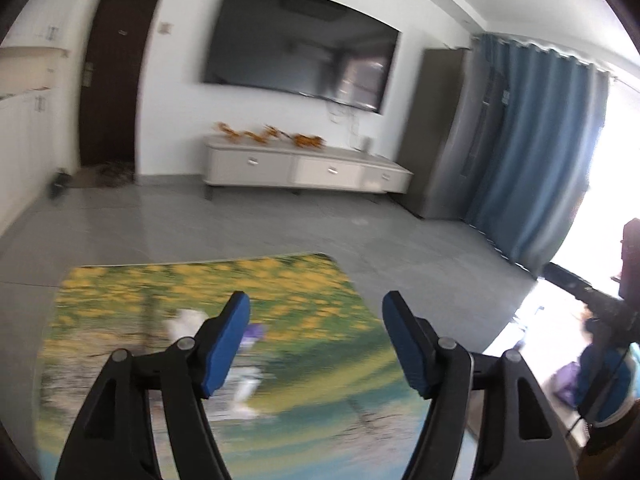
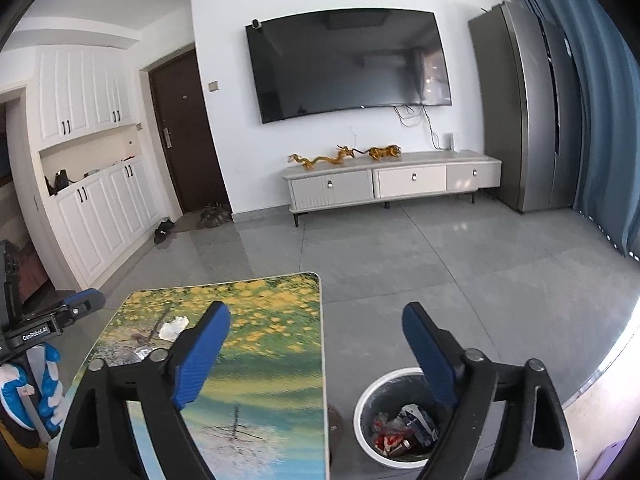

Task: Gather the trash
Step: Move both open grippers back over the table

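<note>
Bin [image 2: 370, 396], one; tools [image 2: 316, 344], two.

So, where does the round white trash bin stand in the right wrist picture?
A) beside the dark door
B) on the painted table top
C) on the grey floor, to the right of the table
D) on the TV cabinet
C: the bin, with wrappers inside, stands on the grey floor just right of the table, below the open right gripper.
</note>
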`<state>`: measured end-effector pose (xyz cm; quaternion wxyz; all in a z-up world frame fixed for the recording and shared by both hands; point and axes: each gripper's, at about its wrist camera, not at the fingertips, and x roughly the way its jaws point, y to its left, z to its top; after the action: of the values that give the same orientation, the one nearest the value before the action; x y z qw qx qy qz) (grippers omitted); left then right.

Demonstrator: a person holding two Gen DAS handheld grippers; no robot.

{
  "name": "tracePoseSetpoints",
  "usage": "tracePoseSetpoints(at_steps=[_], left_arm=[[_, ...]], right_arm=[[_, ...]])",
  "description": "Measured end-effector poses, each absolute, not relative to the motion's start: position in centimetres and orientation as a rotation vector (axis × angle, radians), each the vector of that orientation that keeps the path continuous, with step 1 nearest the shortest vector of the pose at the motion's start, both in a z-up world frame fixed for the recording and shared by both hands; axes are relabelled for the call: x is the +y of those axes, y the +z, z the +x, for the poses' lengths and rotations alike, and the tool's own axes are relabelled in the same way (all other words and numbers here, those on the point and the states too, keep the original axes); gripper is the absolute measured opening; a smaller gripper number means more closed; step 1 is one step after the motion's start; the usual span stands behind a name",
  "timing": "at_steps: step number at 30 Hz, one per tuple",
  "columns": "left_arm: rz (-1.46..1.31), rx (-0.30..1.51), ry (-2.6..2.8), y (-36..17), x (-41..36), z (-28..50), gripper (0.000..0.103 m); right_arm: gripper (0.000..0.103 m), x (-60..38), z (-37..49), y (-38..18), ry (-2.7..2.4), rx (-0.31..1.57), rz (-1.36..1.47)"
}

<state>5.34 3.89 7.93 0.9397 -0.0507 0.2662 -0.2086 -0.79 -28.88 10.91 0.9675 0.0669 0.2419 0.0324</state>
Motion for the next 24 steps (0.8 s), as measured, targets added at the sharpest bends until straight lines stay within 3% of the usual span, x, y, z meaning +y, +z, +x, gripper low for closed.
tracePoseSetpoints(at_steps=[5, 16, 24], left_arm=[[-0.124, 0.503, -0.288, 7.6, 9.8, 4.2, 0.068], [-0.176, 0.506, -0.196, 6.4, 17.8, 2.8, 0.068], [-0.217, 0.563, -0.198, 4.6, 19.2, 2.8, 0.068]], right_arm=[[0.103, -25.8, -0.6, 11.3, 0.06, 0.481, 0.106], [0.103, -23.0, -1.7, 12.2, 0.1, 0.39, 0.108], [0.103, -21.9, -1.2, 11.6, 0.147, 0.382, 0.09]])
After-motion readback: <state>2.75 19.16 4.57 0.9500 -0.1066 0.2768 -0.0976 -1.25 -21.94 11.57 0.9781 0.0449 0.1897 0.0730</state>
